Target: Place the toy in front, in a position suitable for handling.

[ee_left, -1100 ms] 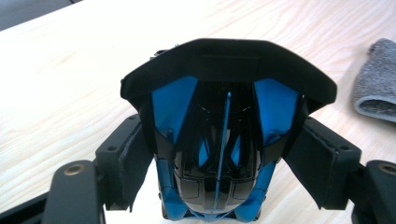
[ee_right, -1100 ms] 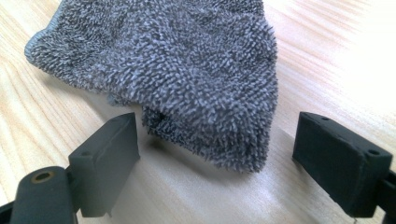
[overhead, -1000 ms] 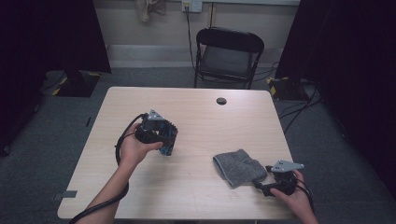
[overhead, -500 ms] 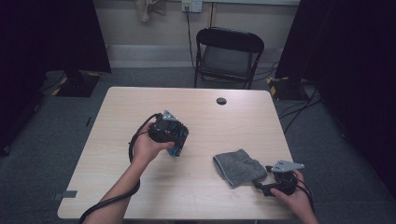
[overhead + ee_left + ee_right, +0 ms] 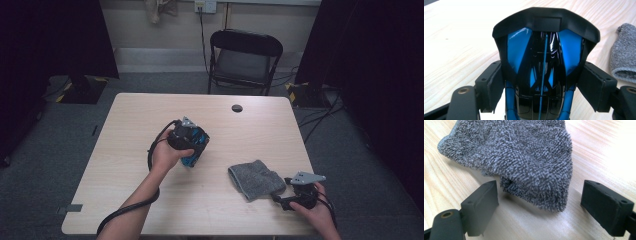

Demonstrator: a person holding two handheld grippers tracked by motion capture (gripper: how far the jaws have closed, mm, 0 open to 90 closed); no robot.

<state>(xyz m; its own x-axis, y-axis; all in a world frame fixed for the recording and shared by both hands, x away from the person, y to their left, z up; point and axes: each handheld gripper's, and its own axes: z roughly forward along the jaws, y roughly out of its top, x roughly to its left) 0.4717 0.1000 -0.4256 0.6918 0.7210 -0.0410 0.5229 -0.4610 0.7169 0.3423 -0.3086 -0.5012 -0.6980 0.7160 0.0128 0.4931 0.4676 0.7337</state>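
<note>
Two claws, two jobs. My left claw [image 5: 541, 82] was clamped on the blue-and-black gadget [image 5: 544, 65], one pad [image 5: 495, 86] pressed to each flank, the thing riding upright between the jaws with its black hood pointing away from me. From the high view the left claw [image 5: 192, 145] sat over the middle of the table [image 5: 125, 150] with the gadget [image 5: 196, 147] in its grip, cable looping back along my forearm.

Over the last second that hand had slid toward the cloth side of the table and dipped a little, while its grip width did not change. A second earlier it had been well left of centre; now the grey cloth [image 5: 624, 60] showed at the edge of the left gripper view, close by. I took that to mean the gadget was being brought to the cloth, probably for wiping or wrapping.

My right claw [image 5: 539, 207] had not moved. Its jaws stood apart, flat to the table, with a folded corner of the cloth [image 5: 524, 157] lying between them but neither pad touching it. In the high view the right claw [image 5: 287, 197] waited at the near right corner, nose against the cloth [image 5: 256, 179].

Farther out: a small dark disc [image 5: 237, 108] near the far edge, and a folding chair [image 5: 243, 60] beyond the table.
</note>
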